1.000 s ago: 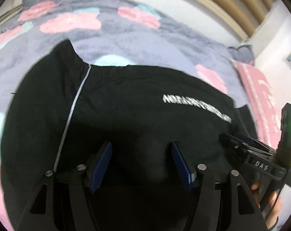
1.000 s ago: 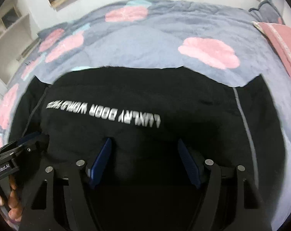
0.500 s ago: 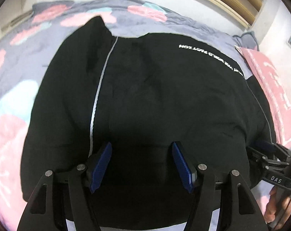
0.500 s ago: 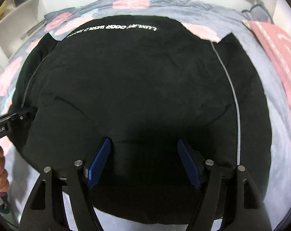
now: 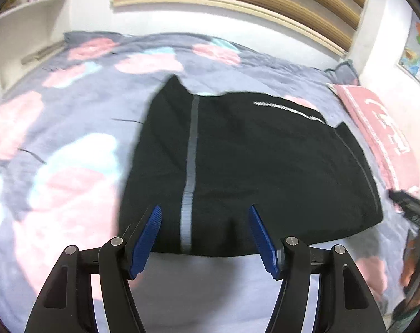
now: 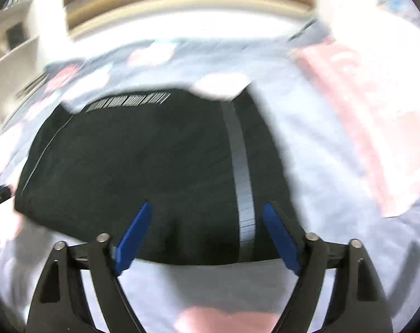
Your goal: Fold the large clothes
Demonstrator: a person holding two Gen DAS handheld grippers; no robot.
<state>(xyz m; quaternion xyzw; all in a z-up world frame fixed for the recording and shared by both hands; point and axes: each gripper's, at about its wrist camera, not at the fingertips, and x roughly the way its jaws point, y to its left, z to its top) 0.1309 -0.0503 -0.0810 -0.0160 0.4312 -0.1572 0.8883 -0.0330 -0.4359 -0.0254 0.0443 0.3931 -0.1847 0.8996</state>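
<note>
The left gripper point(image 5: 205, 231) is spread wide and holds nothing, its blue pads point(image 5: 147, 240) over the near edge of the folded black garment point(image 5: 251, 172). The right gripper point(image 6: 207, 231) is likewise spread and empty. The garment lies flat mid-bed on the grey blanket point(image 5: 71, 138) with pink patches. A pink pillow point(image 5: 384, 138) sits by the bed's right edge. Beyond stands a slatted wooden headboard point(image 5: 237, 2).

Bright, fisheye-warped; right view blurred (perhaps overexposed).
</note>
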